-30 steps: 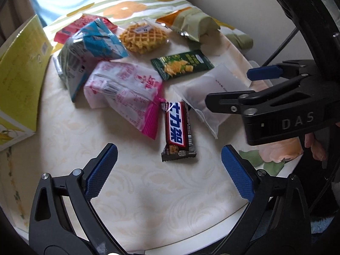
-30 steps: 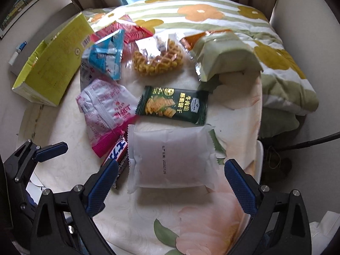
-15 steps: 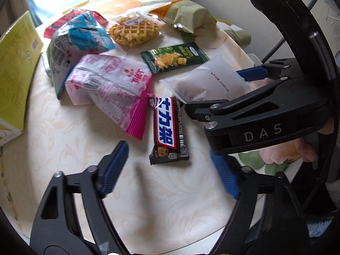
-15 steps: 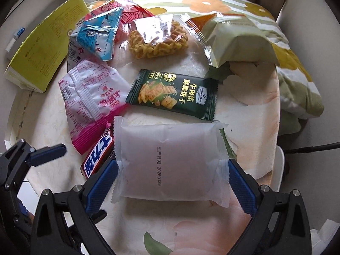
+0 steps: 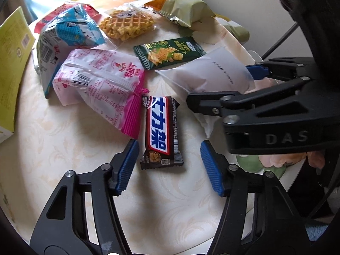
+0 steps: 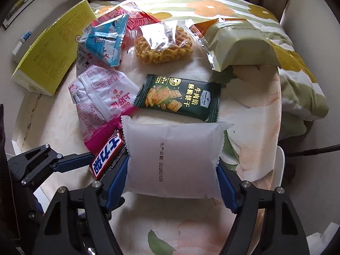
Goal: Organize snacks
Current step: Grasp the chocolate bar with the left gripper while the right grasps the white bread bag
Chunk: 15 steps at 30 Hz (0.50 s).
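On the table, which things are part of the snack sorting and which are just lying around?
Part of the job:
white packet
chocolate bar
pink bag
green cracker pack
waffle pack
blue packet

Lying about:
yellow box
floral cushion

My round table (image 5: 70, 191), under its pale leaf-patterned cloth with big flowers toward one edge, carries a spread of snacks. A dark chocolate bar (image 5: 161, 133) lies nearest me, its top end touching a pink-and-white bag (image 5: 102, 85). Beside them sit a plain white packet (image 6: 174, 159) and a dark green cracker pack (image 6: 178, 97). Farther back lie a blue-and-white pouch (image 5: 68, 31), a wrapped waffle (image 5: 127, 25), a pale green bag (image 6: 238, 42) and a red packet (image 6: 136, 21). A yellow box (image 6: 51, 48) rests at the rim.
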Available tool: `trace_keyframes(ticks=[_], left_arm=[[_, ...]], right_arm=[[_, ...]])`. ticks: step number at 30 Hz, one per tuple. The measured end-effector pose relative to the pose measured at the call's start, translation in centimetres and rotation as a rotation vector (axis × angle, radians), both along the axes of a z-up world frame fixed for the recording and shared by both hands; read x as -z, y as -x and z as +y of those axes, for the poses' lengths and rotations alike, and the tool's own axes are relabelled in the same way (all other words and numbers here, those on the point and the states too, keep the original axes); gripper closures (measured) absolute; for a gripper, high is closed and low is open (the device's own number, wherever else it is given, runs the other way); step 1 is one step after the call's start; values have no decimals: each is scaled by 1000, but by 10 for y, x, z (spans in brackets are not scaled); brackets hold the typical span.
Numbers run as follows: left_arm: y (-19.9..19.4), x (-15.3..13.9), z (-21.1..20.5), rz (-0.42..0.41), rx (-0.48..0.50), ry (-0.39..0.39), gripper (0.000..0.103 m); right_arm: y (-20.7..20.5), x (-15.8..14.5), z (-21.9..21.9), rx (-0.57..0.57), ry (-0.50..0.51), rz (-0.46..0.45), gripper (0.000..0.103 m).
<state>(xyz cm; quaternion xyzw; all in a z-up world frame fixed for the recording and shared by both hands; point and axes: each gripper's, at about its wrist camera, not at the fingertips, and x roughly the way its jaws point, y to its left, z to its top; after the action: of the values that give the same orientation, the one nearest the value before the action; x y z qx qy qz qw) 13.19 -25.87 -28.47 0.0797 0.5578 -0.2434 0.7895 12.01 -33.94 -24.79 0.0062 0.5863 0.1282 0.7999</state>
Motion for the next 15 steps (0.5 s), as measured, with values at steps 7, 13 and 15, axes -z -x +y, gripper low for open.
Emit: trace_keyframes(ticks=[7,13,15], left_arm=[[-10,-1,-6,-24,5,-49,74],[-15,-2,-6,-6,0,-45,77],[-14,-4,-5,1,1,-33,77]], right_arm=[[0,-7,0,8,-14,-19,31],[-2,-13,-5,19,-24,-31,31],[-3,-16,-6,23,-26,-36,31]])
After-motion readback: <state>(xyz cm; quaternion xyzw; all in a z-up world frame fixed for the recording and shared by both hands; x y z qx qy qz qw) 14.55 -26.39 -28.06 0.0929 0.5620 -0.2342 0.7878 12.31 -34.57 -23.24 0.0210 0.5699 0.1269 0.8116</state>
